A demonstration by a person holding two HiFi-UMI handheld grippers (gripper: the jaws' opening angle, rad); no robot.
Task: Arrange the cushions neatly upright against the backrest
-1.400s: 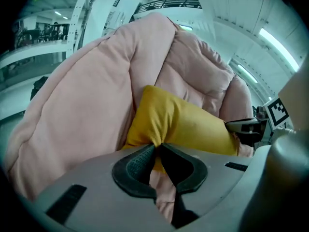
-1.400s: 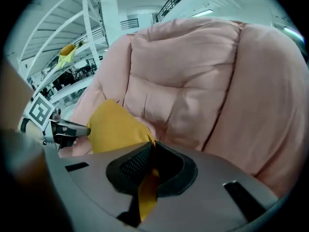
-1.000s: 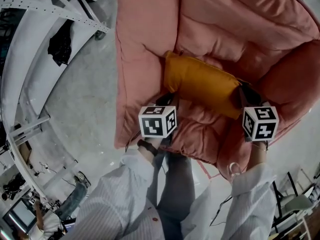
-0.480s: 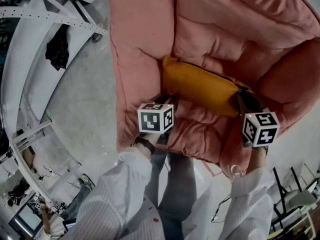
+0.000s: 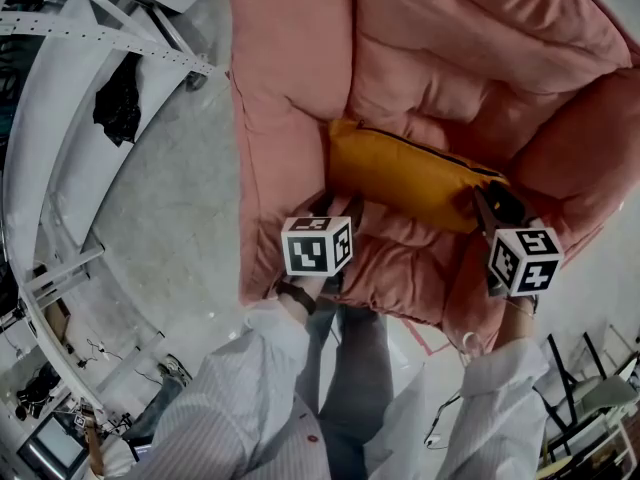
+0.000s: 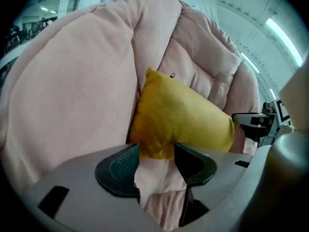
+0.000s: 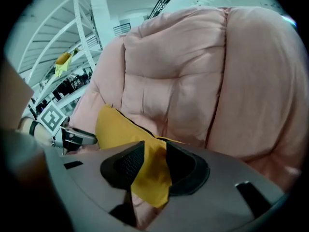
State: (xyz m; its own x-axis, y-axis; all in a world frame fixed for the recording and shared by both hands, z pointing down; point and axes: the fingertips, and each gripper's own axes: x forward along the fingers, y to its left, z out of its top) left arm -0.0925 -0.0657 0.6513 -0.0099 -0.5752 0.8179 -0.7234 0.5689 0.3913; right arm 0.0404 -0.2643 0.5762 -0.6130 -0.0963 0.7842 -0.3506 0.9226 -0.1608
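**Against the armchair's backrest, a cushion let loose**

Across most of the room as I saw it spread the pink armchair (image 5: 480, 58), a puffy quilted thing with fat side bolsters, standing on a grey concrete floor (image 5: 170, 198). Off the armchair's outer flank ran white metal framing (image 5: 60, 88), with a black cloth (image 5: 120, 88) hanging on it.

On the armchair's seat stood the yellow cushion (image 5: 410, 173). It was up on its long edge and leaning back against the backrest (image 5: 450, 88). One end was pushed in against a side bolster, and a dark zip line ran along its top edge.

At the armchair's front edge stood the person, striped sleeves (image 5: 250, 388) reaching in over the seat, with a gripper at each end of the cushion.

The left gripper (image 6: 155, 151) had just been opening. Its jaws stood apart, and the cushion's lower corner sat at their tips. Pink seat fabric showed in the gap, and neither pad pressed on the cushion.

The right gripper (image 7: 153, 151) had just been opening as well. The cushion's other corner hung loose between its parted jaws. The ribbed pad on one side showed bare, so the fabric was not pinched.

Each gripper carried its marker cube (image 5: 317, 246) on the end nearest the armchair's front edge.
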